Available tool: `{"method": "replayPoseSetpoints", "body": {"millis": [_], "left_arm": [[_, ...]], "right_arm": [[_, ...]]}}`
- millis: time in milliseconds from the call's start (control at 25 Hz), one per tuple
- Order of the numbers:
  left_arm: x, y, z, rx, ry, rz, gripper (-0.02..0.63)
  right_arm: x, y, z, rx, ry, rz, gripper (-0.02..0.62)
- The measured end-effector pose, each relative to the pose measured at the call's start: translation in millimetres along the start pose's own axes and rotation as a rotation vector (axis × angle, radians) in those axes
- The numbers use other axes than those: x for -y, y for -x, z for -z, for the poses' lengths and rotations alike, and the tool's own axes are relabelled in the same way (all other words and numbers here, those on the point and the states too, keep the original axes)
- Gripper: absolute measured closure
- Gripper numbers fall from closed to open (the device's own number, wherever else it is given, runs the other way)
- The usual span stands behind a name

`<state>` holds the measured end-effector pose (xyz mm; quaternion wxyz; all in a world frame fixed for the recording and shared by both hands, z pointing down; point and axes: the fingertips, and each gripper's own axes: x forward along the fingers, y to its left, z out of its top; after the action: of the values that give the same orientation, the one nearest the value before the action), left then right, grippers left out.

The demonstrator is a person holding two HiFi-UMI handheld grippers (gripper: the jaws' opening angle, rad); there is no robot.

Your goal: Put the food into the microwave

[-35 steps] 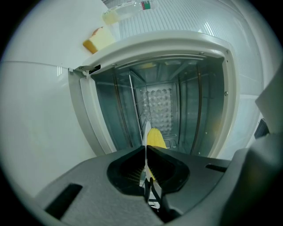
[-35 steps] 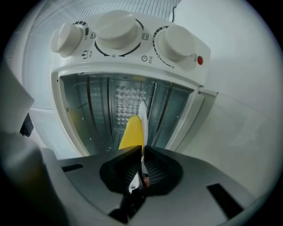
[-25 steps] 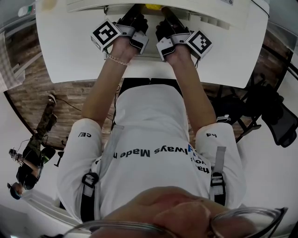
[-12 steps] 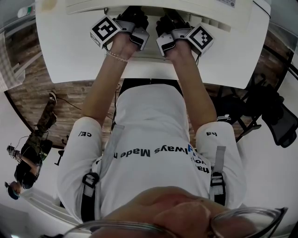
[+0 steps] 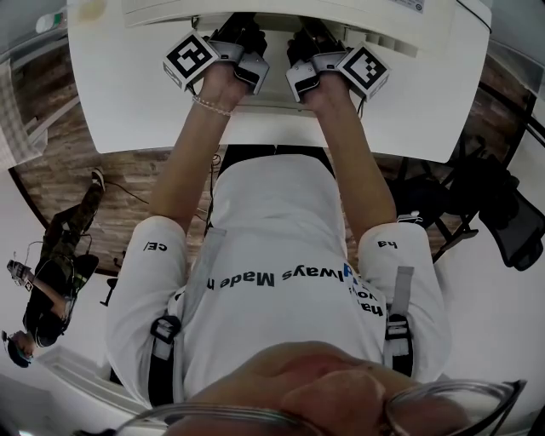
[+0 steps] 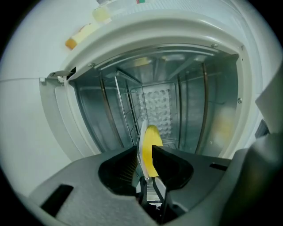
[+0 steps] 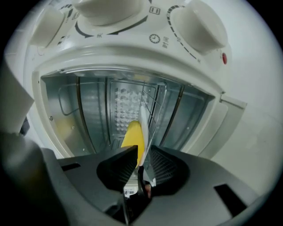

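In the head view, the left gripper (image 5: 244, 32) and the right gripper (image 5: 305, 41) are reaching side by side into the mouth of the microwave (image 5: 426, 25), which is sitting on a white table (image 5: 128, 102). What they are carrying is lying out of sight from here, under the microwave's front edge.

In the left gripper view, the jaws are standing narrow, pinching the thin rim of a white plate (image 6: 142, 137) seen edge-on. The yellow food (image 6: 153, 140) is resting on that plate just past the jaws, and plate and food are crossing the threshold into the microwave's metal cavity, in front of a wire rack (image 6: 126, 110) inside it.

In the right gripper view, the jaws are likewise closing tight on the opposite rim of the plate, with the food showing beyond them inside the opening, below the microwave's knobs (image 7: 199, 26).

The plate is looking stiff, smooth and probably breakable, so a grip on the bare rim at two opposite sides, as here, is seeming the right hold. The food is looking loose on it and likely to slide, so the plate is needing to stay level going in.
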<state>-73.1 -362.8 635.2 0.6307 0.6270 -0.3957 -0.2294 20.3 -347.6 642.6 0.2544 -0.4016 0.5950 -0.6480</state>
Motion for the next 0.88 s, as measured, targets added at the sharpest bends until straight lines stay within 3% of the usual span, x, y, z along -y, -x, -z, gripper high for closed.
{"method": "replayPoseSetpoints", "body": {"millis": [480, 880], "left_arm": [[17, 37, 8, 0.001, -0.108, -0.024, 0.526], [74, 69, 26, -0.041, -0.33, 0.052, 0.579]], "right_arm": [[-11, 36, -11, -0.023, 0.158, 0.047, 0.531], [-56, 77, -10, -0.049, 0.397, 0.016, 0.543]]}}
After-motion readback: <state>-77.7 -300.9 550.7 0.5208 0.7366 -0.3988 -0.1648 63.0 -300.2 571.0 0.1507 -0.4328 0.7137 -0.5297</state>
